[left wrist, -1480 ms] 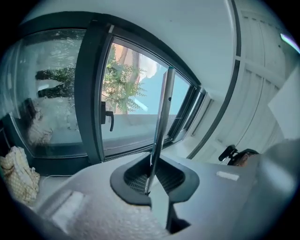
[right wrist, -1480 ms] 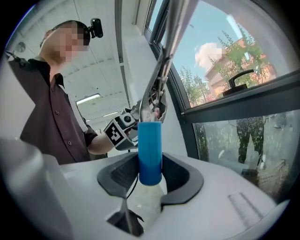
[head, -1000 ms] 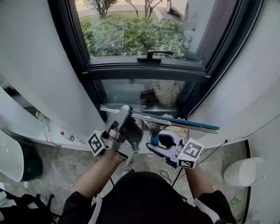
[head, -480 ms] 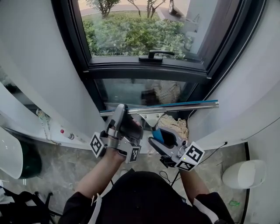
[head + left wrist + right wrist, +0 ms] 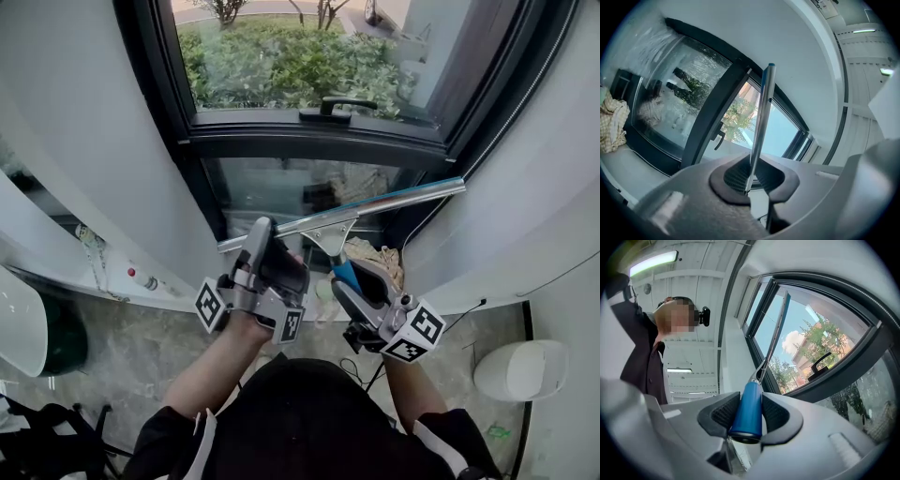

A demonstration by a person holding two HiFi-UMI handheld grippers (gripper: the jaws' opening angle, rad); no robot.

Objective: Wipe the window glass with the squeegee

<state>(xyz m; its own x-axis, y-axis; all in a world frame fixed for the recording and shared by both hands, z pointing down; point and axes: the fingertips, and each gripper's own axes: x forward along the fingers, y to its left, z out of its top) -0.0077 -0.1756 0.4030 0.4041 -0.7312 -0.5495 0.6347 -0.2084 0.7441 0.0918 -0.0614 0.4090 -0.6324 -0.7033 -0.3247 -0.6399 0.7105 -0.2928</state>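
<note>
Squeegee first: it's up in the air in front of the lower window pane, slanted, with the right end riding higher and sitting close to the dark frame on that side. It has a long shiny metal rail with a blue edge strip, a metal neck in the middle and a stubby blue handle. From the head view I honestly can't tell whether the blade edge is on the glass, but it looks off it to me.

Both of my grippers are on it. The right gripper is clenched around the blue handle, pads tight on both sides. The left gripper is pinching the rail near its left end, and in its own view the thin metal runs straight up from between the pads.

My read is that this is the lining-up step, not a stroke yet. Next I'd want to level the rail, press the rubber flat on the glass near the top of the pane, then pull down with even pressure.

There's a checked cloth bunched on the sill below, and the window handle is above on the crossbar.
</note>
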